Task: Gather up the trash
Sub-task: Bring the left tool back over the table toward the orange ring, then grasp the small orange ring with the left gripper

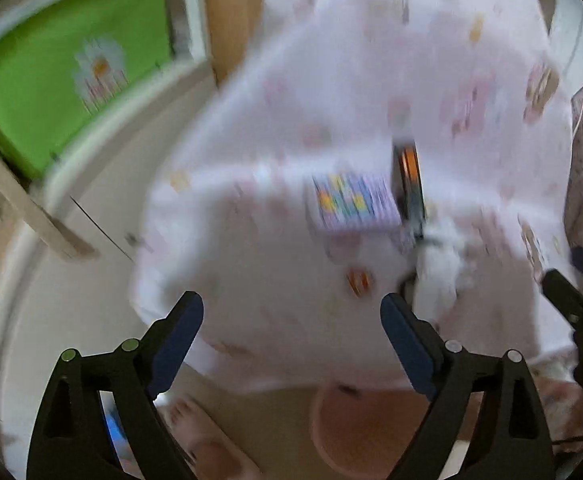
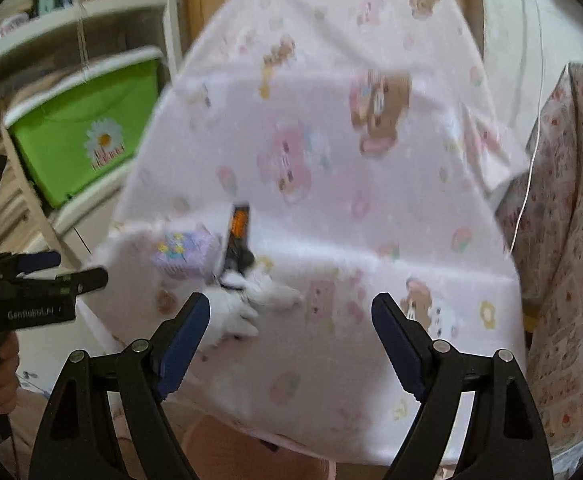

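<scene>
A table under a pale pink bear-print cloth (image 1: 331, 80) (image 2: 331, 160) holds a small purple patterned box (image 1: 355, 204) (image 2: 183, 252). A black and orange packet (image 1: 409, 184) (image 2: 237, 232) stands on edge beside the box. A crumpled white tissue (image 1: 439, 256) (image 2: 247, 300) lies just in front of the packet. My left gripper (image 1: 291, 302) hangs open above the cloth's near edge, with nothing between its fingers. My right gripper (image 2: 291, 302) is open too, and the tissue lies just beyond its left fingertip. Both views are blurred.
A round pink bin (image 1: 355, 428) (image 2: 227, 452) stands on the floor under the table's near edge. A green box with a daisy print (image 1: 63, 88) (image 2: 87, 128) sits in a white shelf on the left. Patterned fabric (image 2: 563, 240) hangs on the right. A person's foot (image 1: 195, 428) is near the bin.
</scene>
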Demonstrator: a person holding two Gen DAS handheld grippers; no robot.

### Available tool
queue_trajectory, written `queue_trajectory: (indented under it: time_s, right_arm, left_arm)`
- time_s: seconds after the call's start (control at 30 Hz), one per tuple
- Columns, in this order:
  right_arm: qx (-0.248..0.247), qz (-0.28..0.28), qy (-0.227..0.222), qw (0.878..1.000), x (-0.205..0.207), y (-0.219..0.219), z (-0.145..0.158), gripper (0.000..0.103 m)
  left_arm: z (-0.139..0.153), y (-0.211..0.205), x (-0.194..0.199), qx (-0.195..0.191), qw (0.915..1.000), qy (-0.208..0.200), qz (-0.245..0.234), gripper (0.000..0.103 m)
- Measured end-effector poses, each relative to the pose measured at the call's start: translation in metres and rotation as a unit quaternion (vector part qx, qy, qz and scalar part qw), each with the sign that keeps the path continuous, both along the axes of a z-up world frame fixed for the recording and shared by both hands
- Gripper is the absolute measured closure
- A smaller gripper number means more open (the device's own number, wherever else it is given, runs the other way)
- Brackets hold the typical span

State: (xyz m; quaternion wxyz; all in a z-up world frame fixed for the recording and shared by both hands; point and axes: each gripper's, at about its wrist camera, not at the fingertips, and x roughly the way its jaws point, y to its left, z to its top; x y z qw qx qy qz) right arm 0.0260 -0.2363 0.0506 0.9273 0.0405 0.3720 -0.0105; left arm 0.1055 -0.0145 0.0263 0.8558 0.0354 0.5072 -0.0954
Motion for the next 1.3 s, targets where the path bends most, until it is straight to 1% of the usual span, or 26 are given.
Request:
queue_trajectory:
  time_s: [0.03, 0.07, 0.1, 0.2, 0.23, 0.27, 0.3, 0.37, 0.43, 0.5, 0.53, 0.7, 0.8, 0.83, 0.9, 0.93, 0.97, 1.0, 1.03, 1.1, 1.17, 1.3]
  right_arm:
    - [0.0, -0.002, 0.008, 1.0, 0.003, -0.001, -0.006, 0.018]
    - [-0.002, -0.006, 0.011, 1.0, 0.004, -0.002, -0.01, 0.018]
    - [-0.001, -0.006, 0.015, 1.0, 0.006, -0.004, -0.013, 0.018]
    - [0.011, 0.0, 0.026, 1.0, 0.009, -0.005, -0.018, 0.018]
    - [0.014, 0.001, 0.029, 0.999, 0.01, -0.006, -0.02, 0.018]
    - [0.017, 0.003, 0.032, 0.999, 0.01, -0.006, -0.021, 0.018]
    - [0.019, 0.007, 0.033, 0.999, 0.009, -0.006, -0.023, 0.018]
    - [0.011, 0.003, 0.023, 1.0, 0.007, -0.003, -0.021, 0.018]
    - [-0.004, 0.0, 0.011, 1.0, 0.003, 0.0, -0.019, 0.018]
    - [-0.016, -0.001, 0.005, 1.0, 0.0, 0.0, -0.016, 0.018]
    - [-0.015, -0.001, 0.004, 1.0, -0.001, 0.0, -0.015, 0.018]
    - [-0.004, -0.01, 0.004, 1.0, -0.003, -0.009, -0.012, 0.018]
    - [-0.003, -0.02, 0.002, 1.0, -0.003, -0.015, -0.011, 0.018]
    - [-0.002, -0.022, 0.002, 1.0, -0.003, -0.017, -0.01, 0.018]
    - [0.001, -0.025, 0.003, 1.0, -0.002, -0.02, -0.01, 0.018]
    - [0.001, -0.026, 0.004, 1.0, -0.002, -0.021, -0.01, 0.018]
    - [0.002, -0.027, 0.004, 1.0, -0.002, -0.022, -0.011, 0.018]
    - [0.003, -0.027, 0.004, 1.0, -0.002, -0.022, -0.011, 0.018]
    - [0.002, -0.026, 0.003, 1.0, -0.002, -0.023, -0.011, 0.018]
    - [0.001, -0.024, 0.002, 1.0, -0.003, -0.022, -0.011, 0.018]
    - [0.007, -0.02, 0.001, 1.0, -0.002, -0.021, -0.011, 0.018]
    - [0.02, -0.004, 0.0, 1.0, 0.002, -0.01, -0.011, 0.018]
  left_arm:
    - [-0.009, -0.004, 0.002, 0.0, 0.9997, 0.024, -0.009, 0.017]
    - [-0.014, -0.008, 0.003, 0.001, 0.9992, 0.034, -0.02, 0.019]
    - [-0.017, -0.012, 0.002, 0.001, 0.9988, 0.038, -0.031, 0.02]
    - [-0.02, -0.013, 0.0, -0.012, 0.9991, 0.03, -0.028, 0.022]
    - [-0.023, -0.015, 0.001, -0.017, 0.9989, 0.032, -0.032, 0.025]
    - [-0.025, -0.017, 0.002, -0.023, 0.9985, 0.033, -0.037, 0.032]
    - [-0.026, -0.019, 0.003, -0.027, 0.9982, 0.032, -0.042, 0.037]
    - [-0.027, -0.025, 0.003, -0.02, 0.9985, 0.016, -0.047, 0.05]
    - [-0.027, -0.031, 0.004, -0.019, 0.9984, -0.002, -0.053, 0.057]
    - [-0.026, -0.035, 0.005, -0.024, 0.9977, -0.013, -0.061, 0.061]
    - [-0.026, -0.038, 0.005, -0.025, 0.9973, -0.021, -0.066, 0.061]
    - [-0.028, -0.049, 0.004, -0.007, 0.9949, -0.056, -0.083, 0.061]
    - [-0.031, -0.051, 0.007, 0.001, 0.9945, -0.067, -0.08, 0.061]
    - [-0.032, -0.051, 0.009, 0.0, 0.9945, -0.068, -0.08, 0.063]
    - [-0.036, -0.051, 0.01, -0.001, 0.9945, -0.064, -0.083, 0.075]
    - [-0.037, -0.051, 0.012, 0.0, 0.9946, -0.062, -0.083, 0.088]
    - [-0.038, -0.051, 0.012, -0.002, 0.9946, -0.061, -0.084, 0.091]
    - [-0.037, -0.051, 0.012, -0.006, 0.9944, -0.063, -0.084, 0.094]
    - [-0.034, -0.049, 0.012, -0.009, 0.9945, -0.063, -0.083, 0.099]
    - [-0.025, -0.045, 0.012, -0.026, 0.9944, -0.065, -0.079, 0.099]
    - [-0.013, -0.038, 0.009, -0.04, 0.9938, -0.076, -0.071, 0.099]
    - [0.016, -0.022, 0.002, -0.046, 0.9912, -0.117, -0.043, 0.099]
